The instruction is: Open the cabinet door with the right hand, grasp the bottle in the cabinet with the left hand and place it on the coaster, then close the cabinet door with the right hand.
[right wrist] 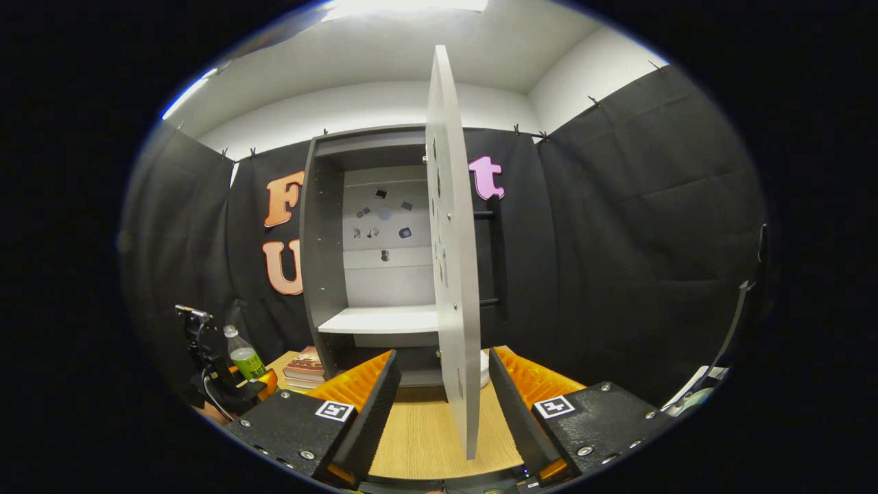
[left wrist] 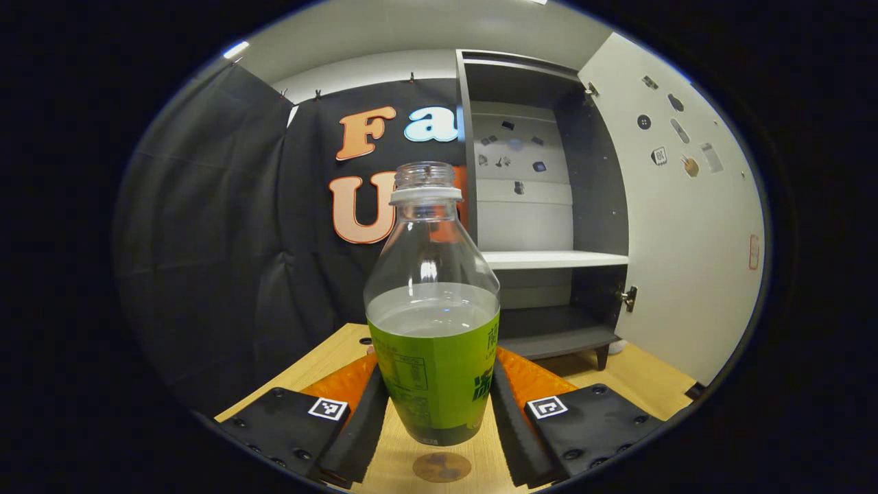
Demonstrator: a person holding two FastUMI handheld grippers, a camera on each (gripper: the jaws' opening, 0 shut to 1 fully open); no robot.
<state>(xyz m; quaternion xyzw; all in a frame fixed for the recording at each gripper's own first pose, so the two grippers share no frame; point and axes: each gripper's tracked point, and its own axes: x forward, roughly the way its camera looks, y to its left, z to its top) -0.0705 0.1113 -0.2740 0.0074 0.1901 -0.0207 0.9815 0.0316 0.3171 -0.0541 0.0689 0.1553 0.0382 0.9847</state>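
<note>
Cabinet, tall, grey-framed with a white back panel, standing wide open at the back of the light wooden tabletop; white shelf inside bare, small stickers dotted across the back panel. White cabinet door swung out edge-on in the right gripper view, right between the fingers of the right gripper, jaws spread wide, no contact with the door visible. Stack of books low at the cabinet's left foot.

Left gripper clamped on the clear plastic bottle with the green label, both fingers pressed against the label's sides, bottle upright, uncapped at the neck, part full. Bottle's base hanging above the table, off the surface. Small round brown coaster just below and in front of the base, flat on the wood. From the right gripper view, same bottle far off at the table's left edge.
</note>
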